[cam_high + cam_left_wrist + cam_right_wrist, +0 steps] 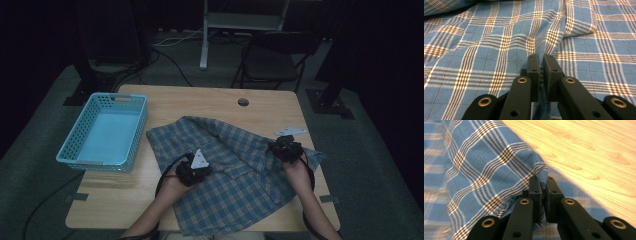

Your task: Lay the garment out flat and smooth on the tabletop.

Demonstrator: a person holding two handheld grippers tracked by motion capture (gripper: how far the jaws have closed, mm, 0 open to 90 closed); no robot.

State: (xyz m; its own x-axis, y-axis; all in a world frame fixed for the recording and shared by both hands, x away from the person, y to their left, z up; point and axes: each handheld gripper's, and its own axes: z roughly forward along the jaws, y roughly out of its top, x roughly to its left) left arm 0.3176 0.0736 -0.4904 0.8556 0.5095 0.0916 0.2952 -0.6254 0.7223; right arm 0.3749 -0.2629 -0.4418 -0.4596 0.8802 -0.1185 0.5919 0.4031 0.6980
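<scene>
Plaid shirt (pixel 235 165) is pinched by both: left hand-held gripper (pixel 541 65) clenches mid-cloth, right hand-held gripper (pixel 543 185) grips its edge; next, probably lift and fold evenly.

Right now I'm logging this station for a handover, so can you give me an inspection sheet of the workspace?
Surface: light wooden table, round hole near far edge.
Job's things: blue plaid cotton shirt spread out, rumpled.
Clutter: empty light blue plastic basket at left; small grey flat piece beside the shirt.
Grippers: left gripper shut on a shirt fold; right gripper shut on the shirt's edge.
Cables: black gripper cable; floor cables beyond.
Surroundings: dark room, black folding chair, white stand.
</scene>
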